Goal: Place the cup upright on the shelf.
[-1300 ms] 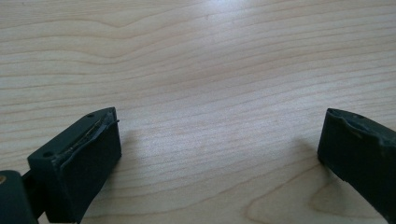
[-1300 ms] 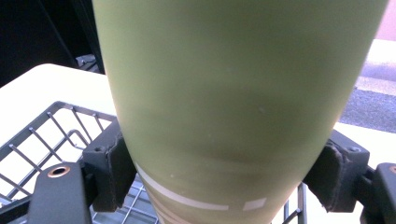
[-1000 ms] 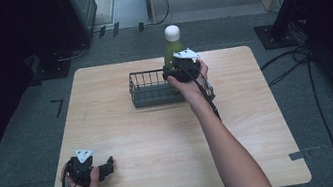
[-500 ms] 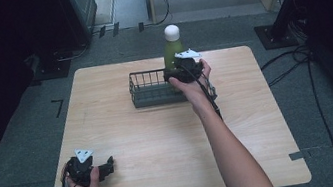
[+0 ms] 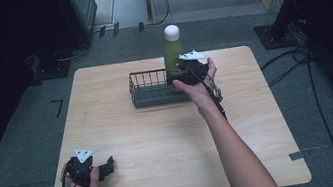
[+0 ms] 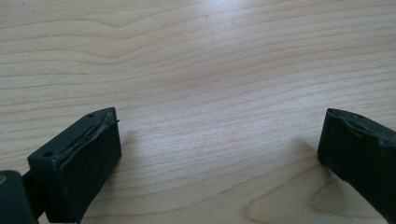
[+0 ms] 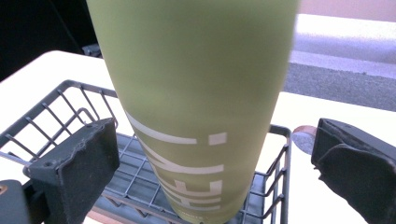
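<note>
Your right gripper (image 7: 210,154) has just been opening its fingers (image 7: 74,168), and they now stand wide on either side of the green bottle (image 7: 196,93), clear of its wall. The bottle stands upright in the right end of the wire basket (image 5: 147,94) at the far middle of the worktop (image 5: 172,143). Your left gripper (image 6: 219,154) rests at the near left corner, fingers wide over bare wood.

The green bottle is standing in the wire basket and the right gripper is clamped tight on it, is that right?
Not quite. The green bottle does stand in the wire basket, but the right gripper is open: its jaws have just been opening, and the right gripper view shows gaps between both fingers and the bottle.
</note>
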A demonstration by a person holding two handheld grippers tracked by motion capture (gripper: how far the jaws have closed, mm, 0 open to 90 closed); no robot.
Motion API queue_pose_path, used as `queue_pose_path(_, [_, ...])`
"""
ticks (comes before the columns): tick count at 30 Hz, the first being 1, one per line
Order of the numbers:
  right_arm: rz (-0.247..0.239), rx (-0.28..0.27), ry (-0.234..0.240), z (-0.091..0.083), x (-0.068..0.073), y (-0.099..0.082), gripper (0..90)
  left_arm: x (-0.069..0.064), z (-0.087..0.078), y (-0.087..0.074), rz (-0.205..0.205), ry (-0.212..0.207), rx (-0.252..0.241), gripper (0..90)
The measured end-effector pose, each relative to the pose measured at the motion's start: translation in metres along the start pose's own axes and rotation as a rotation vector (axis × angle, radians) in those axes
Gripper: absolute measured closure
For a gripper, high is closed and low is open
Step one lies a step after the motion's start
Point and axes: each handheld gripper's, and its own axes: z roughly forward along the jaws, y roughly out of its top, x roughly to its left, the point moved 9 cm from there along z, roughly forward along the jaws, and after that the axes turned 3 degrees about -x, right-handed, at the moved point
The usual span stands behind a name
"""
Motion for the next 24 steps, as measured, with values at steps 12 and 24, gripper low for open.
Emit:
queue_pose_path(12, [0.020, -0.028, 0.021, -0.023, -0.011, -0.006, 0.0, 0.000, 0.000, 0.000, 0.000, 0.000, 0.000, 0.0])
queue_pose_path(24, [0.027, -0.010, 0.003, -0.042, -0.030, -0.025, 0.0, 0.000, 0.000, 0.000, 0.001, 0.000, 0.000, 0.0])
